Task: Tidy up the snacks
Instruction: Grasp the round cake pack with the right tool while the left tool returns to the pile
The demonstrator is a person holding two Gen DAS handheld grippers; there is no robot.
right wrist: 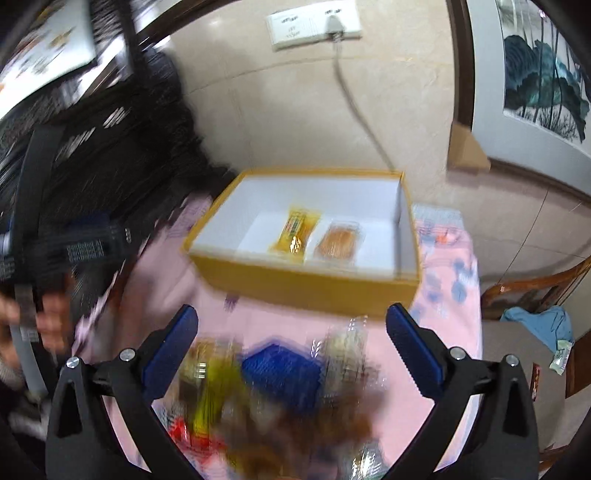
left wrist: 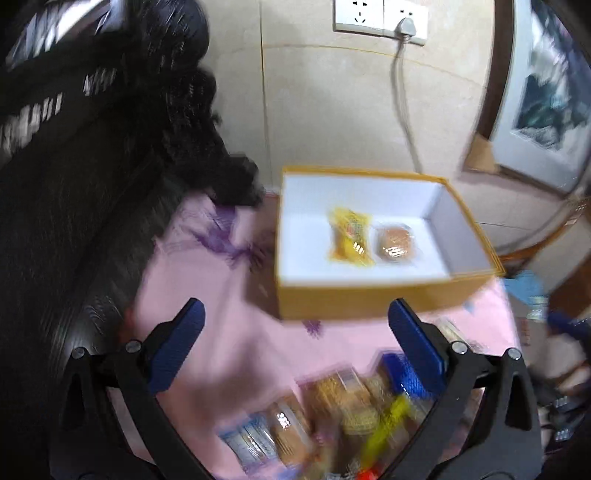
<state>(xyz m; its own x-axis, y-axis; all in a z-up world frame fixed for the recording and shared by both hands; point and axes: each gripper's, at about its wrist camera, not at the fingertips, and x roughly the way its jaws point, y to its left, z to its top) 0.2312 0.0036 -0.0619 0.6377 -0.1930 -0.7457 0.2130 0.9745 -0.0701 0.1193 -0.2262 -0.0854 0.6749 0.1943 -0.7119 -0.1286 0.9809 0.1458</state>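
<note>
A beige tiled wall with a double socket (left wrist: pixel 380 16) and one plugged-in cable (left wrist: pixel 400 96) backs a surface covered by a pink cloth (left wrist: pixel 229 295) with purple patterns. To the right a framed painting (right wrist: pixel 543 70) of dark teal leaves leans against the wall, and a wooden chair (right wrist: pixel 535 286) carries a blue cloth (right wrist: pixel 539 321).

On the pink cloth stands one yellow box (left wrist: pixel 369 299) with a white inside. Two snacks lie in it, side by side and about touching: a yellow packet (left wrist: pixel 349 236) on the left and a round brown cake in clear wrap (left wrist: pixel 395 242) on the right. The print on the packet is too blurred to read.

Nearer the cameras lies a heap of loose snacks (right wrist: pixel 273 384), too smeared to count; a blue packet (right wrist: pixel 280 369), yellow ones and a red one show among them.

The left tool (left wrist: pixel 295 332) and the right tool (right wrist: pixel 291 332) both stand released, jaws spread wide with nothing between the blue pads, above the heap and short of the box. In the right wrist view, white lettering on a dark part at the left edge is too blurred to read surely.
</note>
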